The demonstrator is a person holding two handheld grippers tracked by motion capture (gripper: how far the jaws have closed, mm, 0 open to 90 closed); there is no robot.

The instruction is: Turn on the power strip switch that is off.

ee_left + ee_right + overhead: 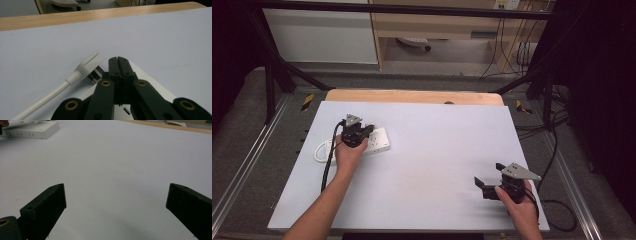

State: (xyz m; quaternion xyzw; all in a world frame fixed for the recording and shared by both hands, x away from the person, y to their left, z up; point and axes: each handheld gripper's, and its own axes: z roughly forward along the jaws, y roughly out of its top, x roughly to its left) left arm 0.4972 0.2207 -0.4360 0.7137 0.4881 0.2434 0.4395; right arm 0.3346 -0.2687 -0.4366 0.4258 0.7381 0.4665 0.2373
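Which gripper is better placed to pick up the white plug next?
Left, probably. The left gripper sits over the power strip, its shut jaws right beside the plug. The right gripper hangs open at the table's near right corner, far away.

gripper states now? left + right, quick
Left gripper: jaws shut, nothing between them, over the white power strip, its plug alongside.
Right gripper: jaws open, empty, above the table.

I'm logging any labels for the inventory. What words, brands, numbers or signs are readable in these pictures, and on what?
No text can be read.
Power strip: plain white, no print to be made out.
Plug: no marking to be seen.
Left gripper and right gripper: no lettering on the black jaws.
Yellow-and-black hazard tape on the floor: stripes, no words.
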